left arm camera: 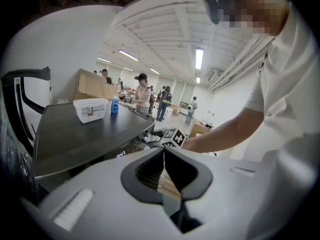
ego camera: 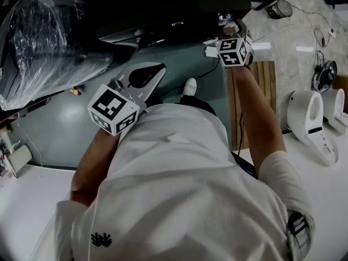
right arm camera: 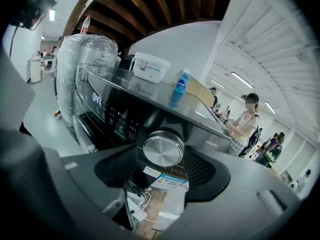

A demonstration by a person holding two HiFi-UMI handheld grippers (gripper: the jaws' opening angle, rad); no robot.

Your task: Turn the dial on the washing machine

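Closest to us, the left gripper [left arm camera: 164, 156] hangs by the person's waist with its jaws pressed together on nothing, taking no part in the work. Further out, the right gripper [right arm camera: 162, 171] is held at arm's length against the front of the washing machine [right arm camera: 115, 119]. Its jaws stand apart, and in the right gripper view the round silver dial [right arm camera: 163, 150] sits squarely in the gap between them, with daylight on both sides and neither pad touching it. We judge this to be the approach step, lined up but with the grasp not yet made. The next move calls for easing forward until the pads flank the dial's rim, closing gently so they bite the metal edge without slipping, then rolling the wrist about the dial's own axis. Left of the dial, the dark control panel carries a lit display [right arm camera: 97, 100]. On top of the machine rest a white tub [right arm camera: 150, 66] and a small blue bottle [right arm camera: 181, 86], and beyond it stands a bulky plastic-wrapped appliance [right arm camera: 82, 59].
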